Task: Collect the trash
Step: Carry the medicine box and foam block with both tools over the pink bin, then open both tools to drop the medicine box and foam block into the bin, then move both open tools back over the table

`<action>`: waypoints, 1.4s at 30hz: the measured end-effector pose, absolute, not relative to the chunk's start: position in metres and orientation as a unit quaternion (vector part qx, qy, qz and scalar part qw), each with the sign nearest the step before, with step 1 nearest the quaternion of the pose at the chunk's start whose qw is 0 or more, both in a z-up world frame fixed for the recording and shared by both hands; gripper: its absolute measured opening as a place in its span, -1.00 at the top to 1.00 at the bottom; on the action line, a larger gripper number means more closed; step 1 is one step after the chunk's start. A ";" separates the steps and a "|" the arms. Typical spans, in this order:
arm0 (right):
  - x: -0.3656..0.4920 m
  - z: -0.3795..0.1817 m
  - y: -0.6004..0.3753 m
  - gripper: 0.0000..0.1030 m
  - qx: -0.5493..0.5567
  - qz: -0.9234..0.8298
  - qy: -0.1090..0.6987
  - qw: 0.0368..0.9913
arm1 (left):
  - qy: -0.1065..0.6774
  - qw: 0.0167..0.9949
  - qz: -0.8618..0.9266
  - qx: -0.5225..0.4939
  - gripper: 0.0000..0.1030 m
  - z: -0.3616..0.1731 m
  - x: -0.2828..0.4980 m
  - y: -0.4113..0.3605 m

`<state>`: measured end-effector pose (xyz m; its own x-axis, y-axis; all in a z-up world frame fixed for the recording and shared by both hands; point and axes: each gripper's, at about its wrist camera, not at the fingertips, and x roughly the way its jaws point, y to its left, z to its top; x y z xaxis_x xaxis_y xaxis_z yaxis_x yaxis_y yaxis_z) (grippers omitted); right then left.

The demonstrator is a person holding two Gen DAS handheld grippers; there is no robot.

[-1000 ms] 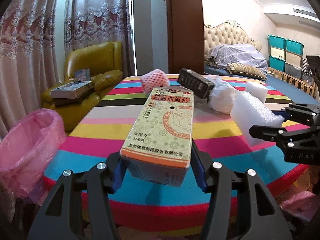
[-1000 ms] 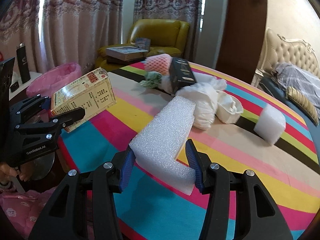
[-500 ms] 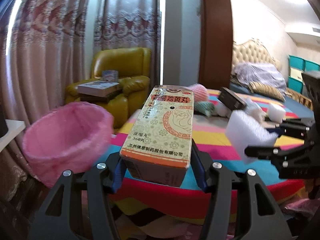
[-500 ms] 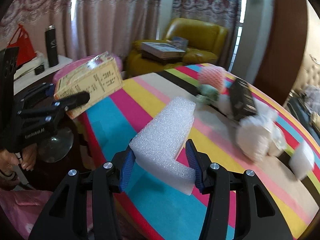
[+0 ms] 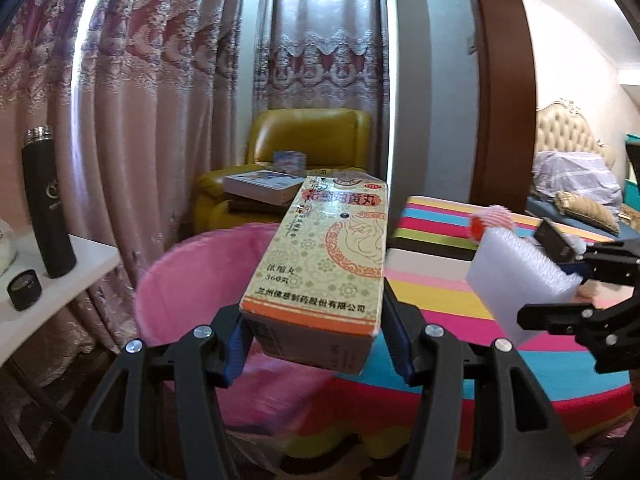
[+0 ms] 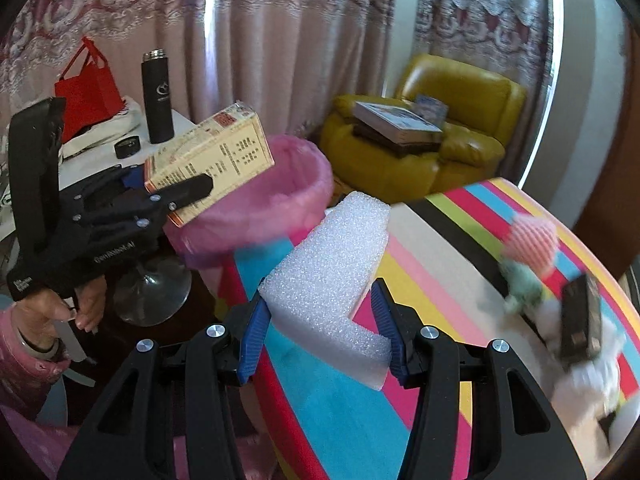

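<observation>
My left gripper (image 5: 316, 344) pinches the box (image 5: 328, 256), the pink bin (image 5: 192, 280) just beyond my fingers. My right gripper (image 6: 324, 336) clamps foam (image 6: 332, 276); blurred trash, probably wrappers (image 6: 532, 240), lies right of them.

The medicine box (image 5: 324, 260) is printed cardboard with a light gloss. The foam block (image 6: 332, 280) is white, rough and full of small pores. The bin liner (image 5: 192, 280) is thin pink plastic, a little crinkled. The armchair (image 6: 432, 136) looks like smooth, shiny yellow leather. The tablecloth (image 6: 432, 280) is a smooth striped cloth. The flask (image 5: 48, 208) is matt black with a metal cap. The curtains (image 5: 140, 80) are patterned cloth.
</observation>
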<state>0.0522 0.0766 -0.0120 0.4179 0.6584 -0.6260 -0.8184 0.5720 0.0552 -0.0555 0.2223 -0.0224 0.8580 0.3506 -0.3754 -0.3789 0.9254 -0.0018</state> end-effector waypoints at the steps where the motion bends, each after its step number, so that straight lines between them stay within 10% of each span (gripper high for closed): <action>1: 0.056 -0.009 0.086 0.05 -0.129 0.449 0.305 0.830 | 0.190 0.962 0.193 -0.036 -0.07 -0.023 -0.054 0.228; 25: 0.104 -0.016 0.233 -0.06 -0.135 0.507 0.301 0.796 | 0.242 0.939 0.227 -0.094 -0.10 -0.061 -0.019 0.365; 33: 0.101 -0.018 0.186 -0.52 -0.115 0.496 0.318 0.800 | 0.217 0.938 0.259 -0.080 -0.91 -0.061 -0.050 0.342; 42: 0.070 -0.033 0.063 -0.62 -0.132 0.421 0.325 0.837 | 0.201 0.953 0.198 -0.110 -0.91 -0.068 -0.077 0.257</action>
